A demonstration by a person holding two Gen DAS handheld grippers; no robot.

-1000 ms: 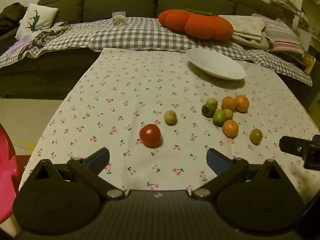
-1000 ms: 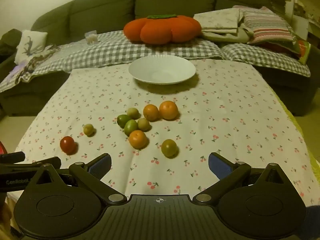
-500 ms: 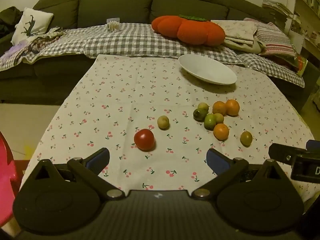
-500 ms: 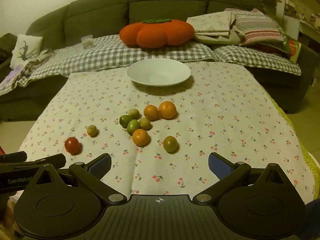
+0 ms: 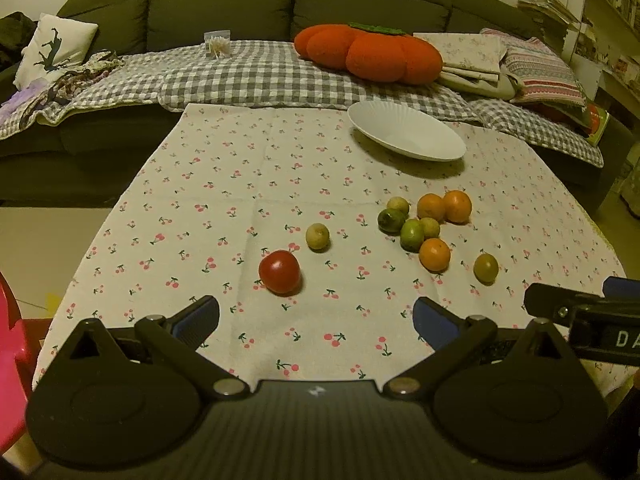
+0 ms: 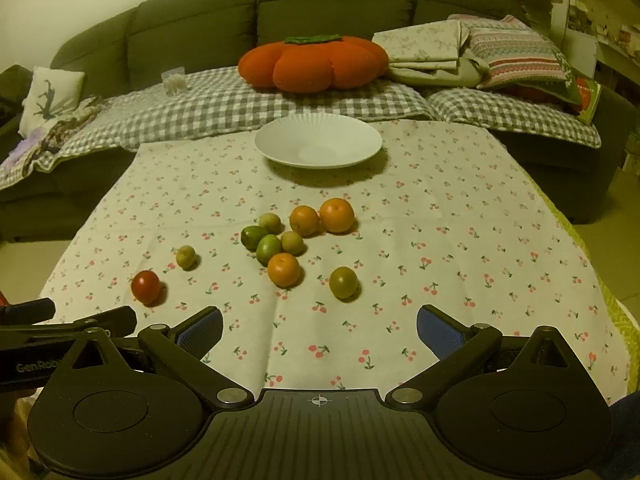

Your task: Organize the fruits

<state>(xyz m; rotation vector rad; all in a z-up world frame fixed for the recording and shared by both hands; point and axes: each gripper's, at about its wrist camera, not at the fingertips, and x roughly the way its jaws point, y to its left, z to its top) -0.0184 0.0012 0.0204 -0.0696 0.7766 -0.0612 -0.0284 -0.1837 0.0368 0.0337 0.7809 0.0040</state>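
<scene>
A red tomato (image 5: 279, 272) lies on the cherry-print tablecloth (image 5: 240, 184), just ahead of my open, empty left gripper (image 5: 316, 320). A yellow-green fruit (image 5: 317, 236) sits behind it. A cluster of oranges (image 5: 444, 206) and green fruits (image 5: 412, 234) lies to the right, with one olive fruit (image 5: 485, 267) apart. A white plate (image 5: 406, 131) stands empty at the table's far side. In the right wrist view my right gripper (image 6: 318, 334) is open and empty, near the front edge, with the olive fruit (image 6: 343, 282) and an orange (image 6: 283, 269) ahead and the plate (image 6: 318, 140) beyond.
A sofa with a grey checked blanket (image 5: 248, 76) runs behind the table. An orange pumpkin cushion (image 5: 368, 54) and folded linens (image 5: 472, 60) lie on it. A pink object (image 5: 10, 340) stands at the left. Each gripper shows at the other view's edge.
Both grippers have drawn back and risen a little, so the fruits and plate sit farther away in view. The fruits have not moved. Both jaws stay open.
</scene>
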